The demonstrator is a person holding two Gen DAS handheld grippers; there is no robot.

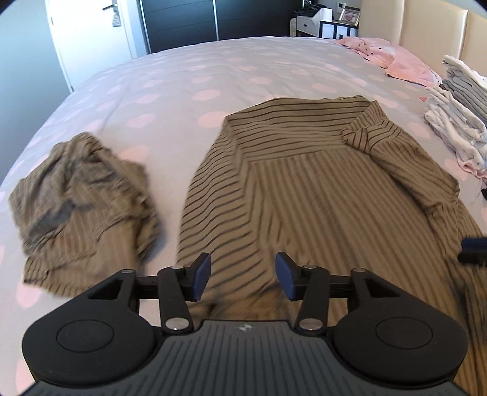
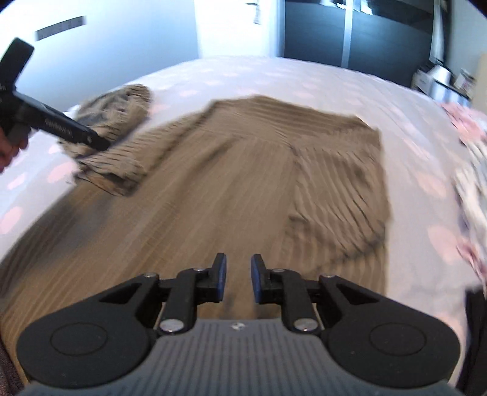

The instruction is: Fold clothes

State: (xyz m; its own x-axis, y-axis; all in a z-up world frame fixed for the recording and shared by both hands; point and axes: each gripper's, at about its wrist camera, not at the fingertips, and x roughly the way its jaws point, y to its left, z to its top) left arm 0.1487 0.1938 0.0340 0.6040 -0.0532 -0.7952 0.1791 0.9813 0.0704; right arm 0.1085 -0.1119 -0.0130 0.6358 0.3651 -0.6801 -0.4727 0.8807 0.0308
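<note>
Striped shirt [image 1: 304,182] flat on polka-dot bed [image 1: 182,76], dark wardrobe [image 1: 213,21] behind

Soft daylight, even, cool bluish cast on walls; bright patch on door [image 1: 91,33] at upper left in left wrist view. Shadows faint, short, under striped shirt [image 1: 319,182] edges and crumpled garment [image 1: 82,207]. No hard glare. Left view mostly sharp far off, motion smear on near fabric and crumpled garment. Right view blurred nearly throughout: shirt stripes streaked, bed [image 2: 304,79] dots washed out, stack at right edge smeared. Fisheye bends bed outline, dark vignette in corners. Gripper bodies crisp in both.
</note>
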